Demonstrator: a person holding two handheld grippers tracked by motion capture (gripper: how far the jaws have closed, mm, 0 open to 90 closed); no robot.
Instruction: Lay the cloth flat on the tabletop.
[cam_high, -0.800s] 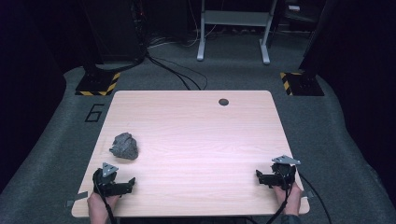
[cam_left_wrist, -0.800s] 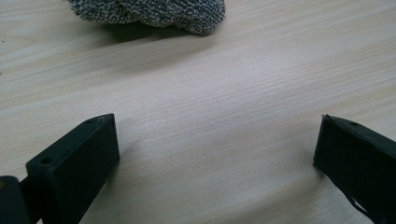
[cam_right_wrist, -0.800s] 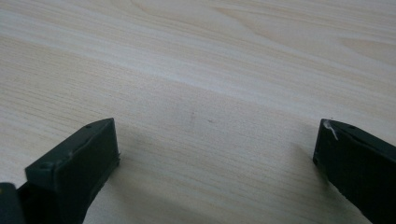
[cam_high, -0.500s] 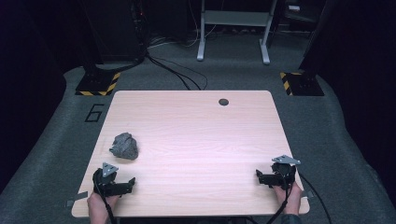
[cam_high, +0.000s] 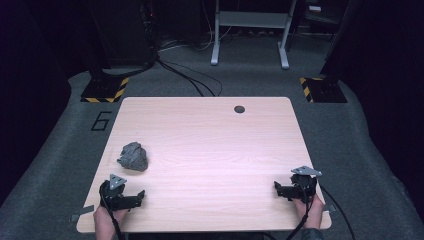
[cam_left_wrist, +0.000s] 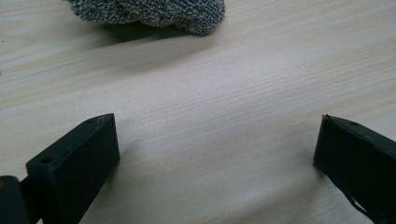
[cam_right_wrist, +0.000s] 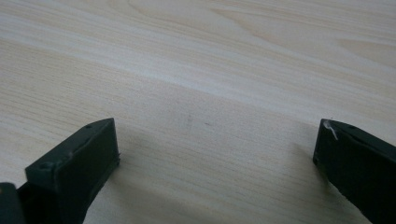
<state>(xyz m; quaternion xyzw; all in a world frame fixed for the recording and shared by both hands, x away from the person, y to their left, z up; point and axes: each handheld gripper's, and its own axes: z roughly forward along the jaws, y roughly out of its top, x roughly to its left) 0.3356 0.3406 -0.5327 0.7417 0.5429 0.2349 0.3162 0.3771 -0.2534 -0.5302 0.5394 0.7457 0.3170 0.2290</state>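
A crumpled grey knitted cloth lies on the left part of the light wooden table. It also fills the top edge of the left gripper view as the cloth. My left gripper rests on the table near the front left corner, just in front of the cloth, jaws wide apart with bare wood between them. My right gripper rests near the front right corner, also open over bare wood.
A small dark round hole sits near the table's far edge. Grey carpet surrounds the table, with black cables, yellow-black striped bases and a metal stand behind it. A "6" is marked on the floor at the left.
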